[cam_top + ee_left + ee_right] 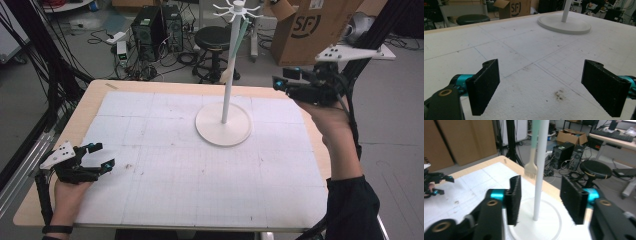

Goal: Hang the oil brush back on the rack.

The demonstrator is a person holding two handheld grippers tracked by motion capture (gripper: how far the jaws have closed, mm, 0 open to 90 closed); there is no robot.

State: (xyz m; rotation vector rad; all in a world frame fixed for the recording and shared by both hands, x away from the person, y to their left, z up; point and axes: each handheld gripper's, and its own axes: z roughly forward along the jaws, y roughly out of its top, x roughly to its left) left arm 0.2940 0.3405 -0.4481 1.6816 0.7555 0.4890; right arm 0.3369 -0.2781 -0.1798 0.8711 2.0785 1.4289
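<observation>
Brush [532, 167] hung from the white rack [226, 95] standing at the table's [165, 90] far side.
Right gripper [540, 200] had half-open jaws holding nothing, near the pole. Left gripper [541, 87] was wide open, empty, low over the table.

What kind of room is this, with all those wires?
Probably a robotics lab or workshop. Computer towers and tangled cables sit on the floor, a cardboard box stands behind the table, and a person holds a sensor-fitted right gripper.
</observation>
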